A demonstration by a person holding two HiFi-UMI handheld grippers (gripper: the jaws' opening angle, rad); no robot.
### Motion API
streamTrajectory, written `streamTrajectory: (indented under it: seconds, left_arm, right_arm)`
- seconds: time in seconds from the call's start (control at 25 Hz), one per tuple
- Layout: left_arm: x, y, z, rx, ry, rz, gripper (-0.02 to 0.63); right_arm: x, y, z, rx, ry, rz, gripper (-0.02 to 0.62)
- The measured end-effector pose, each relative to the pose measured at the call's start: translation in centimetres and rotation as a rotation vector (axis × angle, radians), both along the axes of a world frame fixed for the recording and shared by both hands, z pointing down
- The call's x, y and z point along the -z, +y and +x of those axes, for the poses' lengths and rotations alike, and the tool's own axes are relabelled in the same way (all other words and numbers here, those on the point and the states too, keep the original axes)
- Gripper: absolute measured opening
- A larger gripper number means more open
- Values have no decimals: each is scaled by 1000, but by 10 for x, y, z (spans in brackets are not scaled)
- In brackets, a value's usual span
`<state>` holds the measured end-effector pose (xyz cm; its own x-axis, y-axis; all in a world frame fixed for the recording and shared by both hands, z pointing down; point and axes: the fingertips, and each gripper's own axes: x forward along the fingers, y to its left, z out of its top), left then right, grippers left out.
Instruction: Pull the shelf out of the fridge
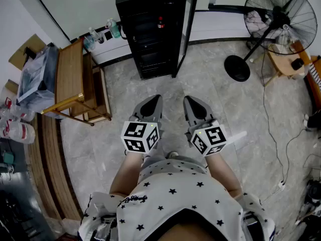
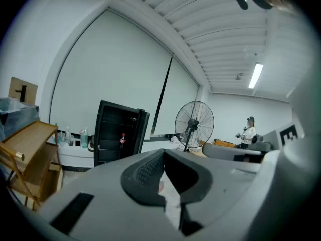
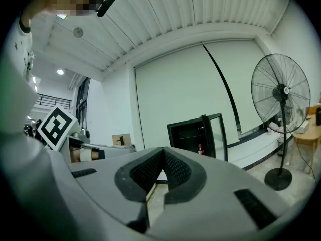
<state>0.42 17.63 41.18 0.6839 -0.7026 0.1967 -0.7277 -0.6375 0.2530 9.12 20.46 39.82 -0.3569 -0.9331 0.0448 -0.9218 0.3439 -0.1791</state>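
A tall black fridge [image 1: 150, 29] stands against the far wall with its glass door [image 1: 186, 24] swung open to the right. Dark shelves [image 1: 150, 43] show inside, and a small red-capped bottle [image 1: 160, 22] sits on an upper one. The fridge [image 2: 118, 132] also appears in the left gripper view, and the fridge [image 3: 193, 134] in the right gripper view. My left gripper [image 1: 152, 100] and right gripper [image 1: 191, 101] are held side by side over the floor, well short of the fridge. Both are shut with nothing between the jaws.
A wooden rack [image 1: 75, 84] stands left of the fridge, with bottles [image 1: 103, 34] on the ledge behind it. A black pedestal fan [image 1: 273, 19] stands at the right, beside a small wooden table [image 1: 286, 59]. Cables [image 1: 281, 149] run over the floor. A person [image 2: 248, 130] stands far off.
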Motion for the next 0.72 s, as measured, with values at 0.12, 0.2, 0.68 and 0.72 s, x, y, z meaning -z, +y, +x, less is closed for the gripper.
streamTrajectory:
  seconds: [0.12, 0.2, 0.68, 0.72]
  left_arm:
    - [2, 8, -5, 13, 2, 7, 12]
    - [1, 16, -9, 14, -6, 3, 12]
    - [-1, 39, -24, 49, 16, -1, 12]
    - [-2, 40, -24, 55, 21, -6, 12]
  right_arm:
    - [4, 10, -2, -7, 7, 15, -8]
    - [4, 18, -7, -7, 6, 13, -8]
    - [7, 41, -20, 45, 0, 25, -6]
    - [8, 42, -21, 52, -3, 29, -6]
